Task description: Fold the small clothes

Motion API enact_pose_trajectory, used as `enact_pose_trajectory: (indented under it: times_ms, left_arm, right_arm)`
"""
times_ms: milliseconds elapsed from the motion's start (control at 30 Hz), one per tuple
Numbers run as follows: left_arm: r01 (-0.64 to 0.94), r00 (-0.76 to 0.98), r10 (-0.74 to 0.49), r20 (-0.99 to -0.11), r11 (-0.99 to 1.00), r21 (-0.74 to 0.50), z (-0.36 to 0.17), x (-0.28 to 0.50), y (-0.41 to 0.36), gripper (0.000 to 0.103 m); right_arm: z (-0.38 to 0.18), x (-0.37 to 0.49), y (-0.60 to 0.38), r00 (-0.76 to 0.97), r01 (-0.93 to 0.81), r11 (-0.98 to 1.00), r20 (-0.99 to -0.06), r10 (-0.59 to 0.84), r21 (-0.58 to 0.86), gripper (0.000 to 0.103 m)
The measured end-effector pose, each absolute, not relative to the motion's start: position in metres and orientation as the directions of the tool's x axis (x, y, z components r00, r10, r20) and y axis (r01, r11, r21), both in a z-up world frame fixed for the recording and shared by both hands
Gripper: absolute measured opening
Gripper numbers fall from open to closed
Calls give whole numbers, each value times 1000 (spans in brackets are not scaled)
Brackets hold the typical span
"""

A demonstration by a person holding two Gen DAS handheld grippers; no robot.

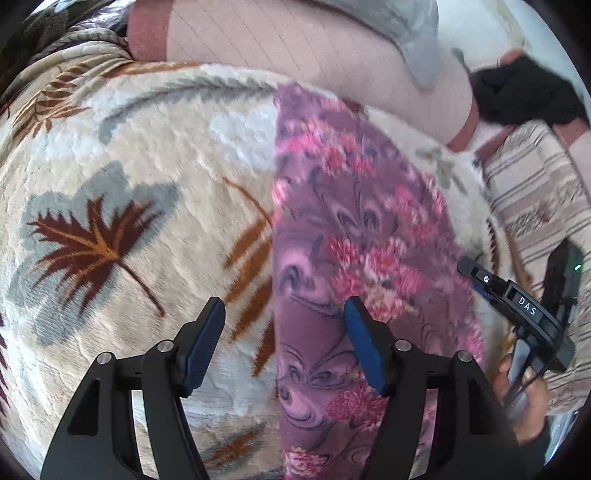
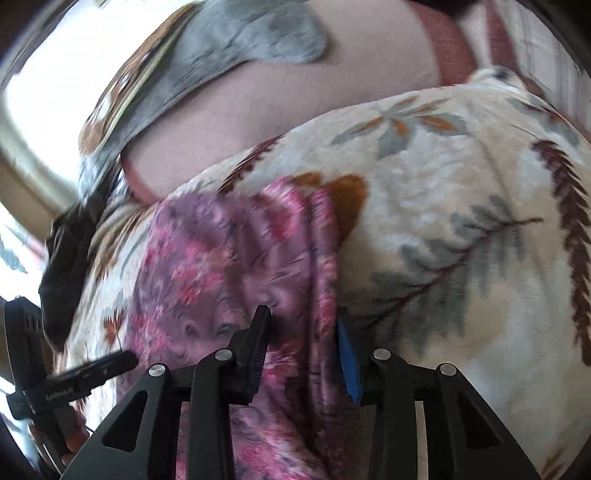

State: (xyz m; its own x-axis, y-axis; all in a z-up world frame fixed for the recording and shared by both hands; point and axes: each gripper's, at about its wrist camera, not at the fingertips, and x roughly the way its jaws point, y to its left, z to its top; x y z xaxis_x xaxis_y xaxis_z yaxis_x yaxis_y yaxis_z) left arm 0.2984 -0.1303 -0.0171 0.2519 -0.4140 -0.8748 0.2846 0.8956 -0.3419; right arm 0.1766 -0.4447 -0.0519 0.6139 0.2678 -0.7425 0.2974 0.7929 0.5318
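From the left wrist, we see our left hand-held gripper (image 1: 284, 341) spread wide and empty, hovering over the leaf-patterned blanket (image 1: 129, 177) that covers the surface we work on. The purple floral garment (image 1: 347, 229) lies flat on that blanket as a long strip; its left edge runs straight between our two fingers, so one finger sits over the cloth and the other over bare blanket. At the garment's right edge the right hand-held gripper (image 1: 466, 266) comes in low.

From the right wrist, the right hand-held gripper (image 2: 304, 334) has its jaws partly apart with a bunched ridge of the same garment (image 2: 207, 258) between them; motion blur keeps us from telling whether the pads press it. Beyond the blanket's far edge lie a grey cloth (image 2: 236, 33) and a dark item (image 2: 70, 254).

We judge the folding partway: the garment already looks narrowed lengthwise, and shortening and squaring remain.
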Motion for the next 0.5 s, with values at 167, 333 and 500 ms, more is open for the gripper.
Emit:
enact_pose_trajectory:
  times_ms: [167, 333, 500]
  left_arm:
    - [219, 249, -453, -856, 887, -406, -10, 326, -122, 66]
    - [233, 226, -432, -873, 894, -382, -14, 338, -141, 66]
    - [254, 213, -426, -879, 893, -371, -17, 341, -150, 66]
  right_arm:
    - [-40, 195, -462, 682, 315, 725, -677, 276, 613, 50]
    - [-47, 241, -446, 676, 305, 749, -688, 265, 588, 51]
    - [-53, 273, -422, 588, 290, 864, -789, 180, 413, 3]
